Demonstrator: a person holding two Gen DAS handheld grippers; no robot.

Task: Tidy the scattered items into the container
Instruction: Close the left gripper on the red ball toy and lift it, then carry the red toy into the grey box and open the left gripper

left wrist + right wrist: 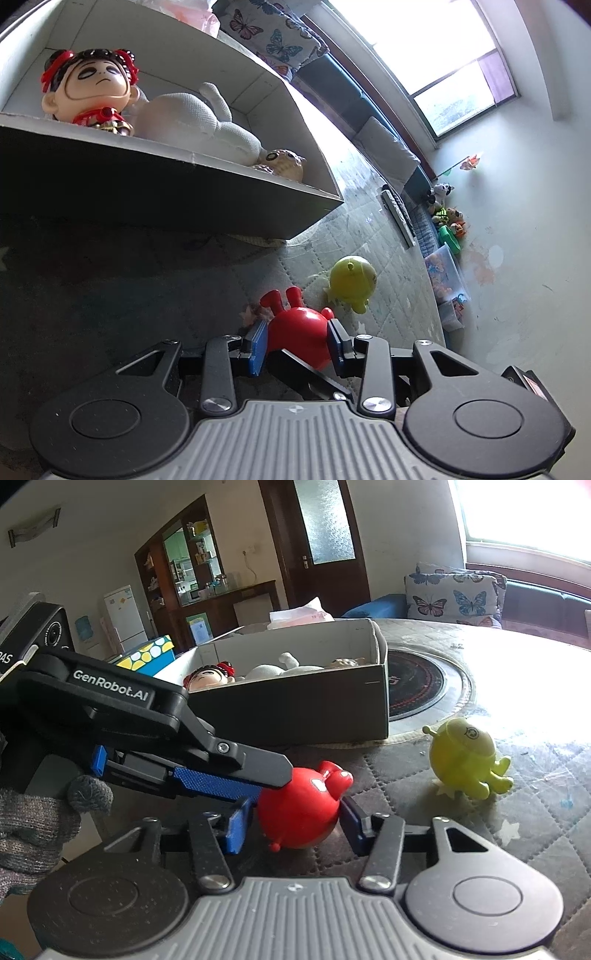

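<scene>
A red round toy (299, 812) lies low on the quilted table cover, in front of the box. My right gripper (297, 814) has a blue pad against each side of the toy. My left gripper (297, 328) is shut on the same red toy (299, 336); one of its fingers (221, 782) reaches in from the left over the toy's top. A yellow-green toy (465, 757) (352, 280) stands alone to the right. The cardboard box (295, 709) (184, 155) holds a red-haired doll (88, 88), a white plush (195, 118) and an owl figure (284, 162).
A round hob (417, 686) is set into the table behind the box. A grey-gloved hand (37, 830) holds the left gripper. A blue and yellow dotted box (147, 657) and a tissue pack (299, 616) sit behind the container. A butterfly cushion (450, 598) lies beyond the table.
</scene>
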